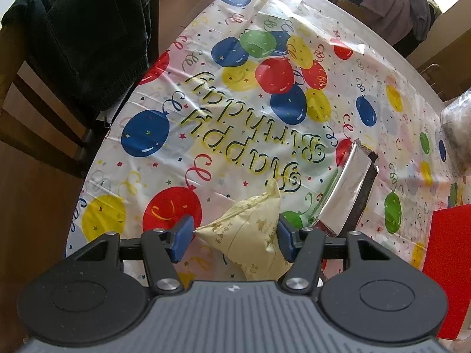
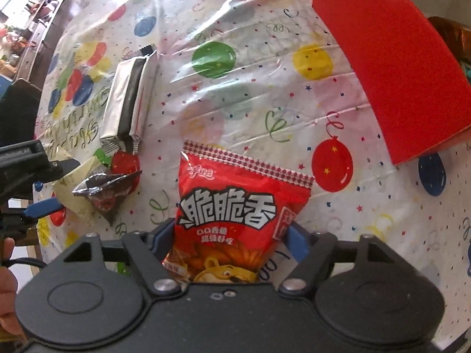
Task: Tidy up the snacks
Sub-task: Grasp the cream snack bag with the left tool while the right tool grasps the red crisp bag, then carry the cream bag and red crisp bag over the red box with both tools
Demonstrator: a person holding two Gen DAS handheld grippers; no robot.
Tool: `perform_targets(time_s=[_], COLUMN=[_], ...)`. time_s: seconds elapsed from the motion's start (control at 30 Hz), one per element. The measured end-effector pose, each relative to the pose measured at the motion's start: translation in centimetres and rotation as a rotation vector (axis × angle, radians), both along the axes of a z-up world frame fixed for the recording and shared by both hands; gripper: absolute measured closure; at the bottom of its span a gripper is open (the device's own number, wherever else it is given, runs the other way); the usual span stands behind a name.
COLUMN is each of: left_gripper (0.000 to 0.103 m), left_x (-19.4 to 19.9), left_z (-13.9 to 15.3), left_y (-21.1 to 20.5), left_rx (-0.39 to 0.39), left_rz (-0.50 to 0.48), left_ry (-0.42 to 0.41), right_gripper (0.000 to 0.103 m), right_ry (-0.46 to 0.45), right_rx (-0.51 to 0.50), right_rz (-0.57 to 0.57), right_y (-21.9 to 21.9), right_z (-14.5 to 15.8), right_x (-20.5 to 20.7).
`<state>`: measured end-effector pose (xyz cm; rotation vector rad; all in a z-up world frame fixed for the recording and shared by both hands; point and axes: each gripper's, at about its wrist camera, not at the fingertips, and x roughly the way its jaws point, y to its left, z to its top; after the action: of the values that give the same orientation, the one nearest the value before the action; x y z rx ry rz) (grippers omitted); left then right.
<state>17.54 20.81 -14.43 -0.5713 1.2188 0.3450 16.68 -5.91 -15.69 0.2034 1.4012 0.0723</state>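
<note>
My left gripper has its blue pads against both sides of a pale yellow snack pouch with gold stars, holding it just above the tablecloth. My right gripper is shut on a red snack bag with white Chinese lettering. A silver foil packet lies beyond the left gripper; it also shows in the right wrist view. A small dark triangular wrapped snack lies left of the red bag. A red cardboard box stands at the upper right.
The round table carries a "Happy Birthday" balloon tablecloth. A wooden chair with a dark jacket stands at the left edge. The red box edge shows at the right. The left gripper shows at the left of the right wrist view.
</note>
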Motion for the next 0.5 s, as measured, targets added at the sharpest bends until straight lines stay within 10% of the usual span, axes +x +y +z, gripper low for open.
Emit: perform_targets(time_s=[0.5], left_gripper=[0.064], left_x=[-2.9], left_z=[2.0], left_y=[0.6], left_rx=[-0.044], left_rz=[0.024], left_ry=[-0.069], right_gripper=[0.030], right_ry=[-0.206], right_rx=[0.042], right_rz=[0.188], right_y=[-2.7], right_z=[4.5], right_x=[-1.2])
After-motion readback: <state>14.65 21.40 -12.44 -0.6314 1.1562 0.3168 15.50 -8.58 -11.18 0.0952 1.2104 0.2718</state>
